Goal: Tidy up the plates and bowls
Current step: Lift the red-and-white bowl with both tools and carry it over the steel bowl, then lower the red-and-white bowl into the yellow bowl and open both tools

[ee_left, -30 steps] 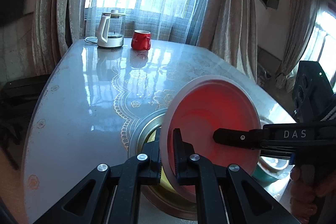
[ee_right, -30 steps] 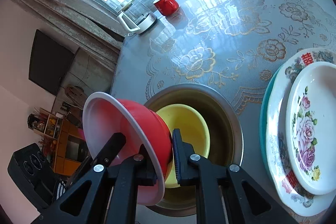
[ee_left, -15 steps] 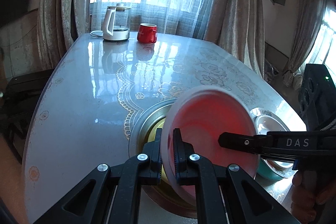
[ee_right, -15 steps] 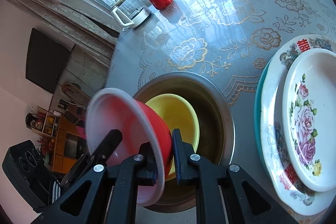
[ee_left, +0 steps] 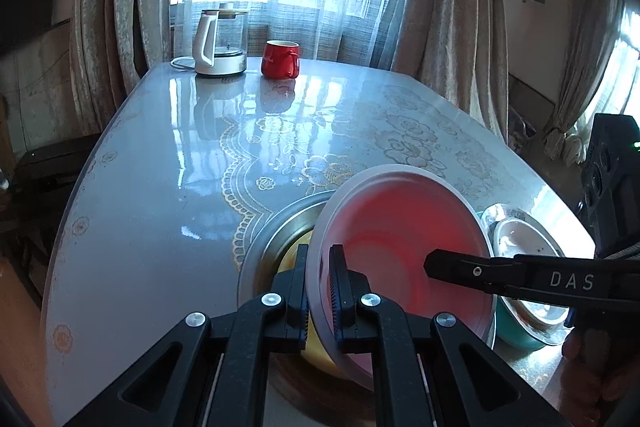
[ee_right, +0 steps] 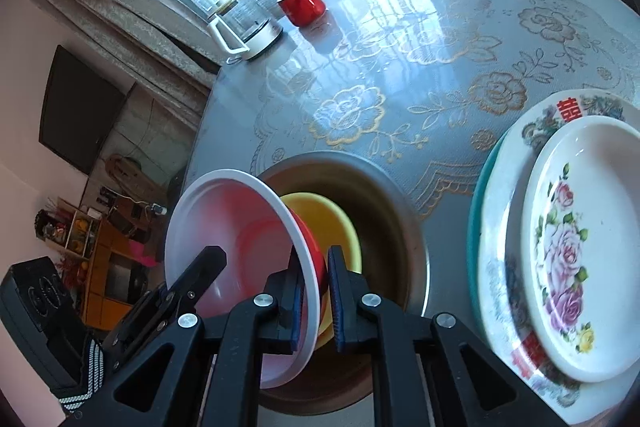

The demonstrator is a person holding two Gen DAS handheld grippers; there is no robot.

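I've got both grippers, left [ee_left: 319,291] and right [ee_right: 313,301], clamped on the red bowl [ee_left: 404,247], tilted on edge right above the yellow bowl [ee_right: 320,223] in the metal basin [ee_right: 400,203]

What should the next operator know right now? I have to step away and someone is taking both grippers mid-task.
Left gripper: jaws shut on the rim of the red plastic bowl with the white rim.
Right gripper: jaws shut on the opposite rim of the same bowl, which is tilted and held above the nest.
Yellow bowl sits inside the large steel bowl.
Done: floral plates stacked on the teal dish.
Left: probably lower the red bowl into the yellow one, then release.
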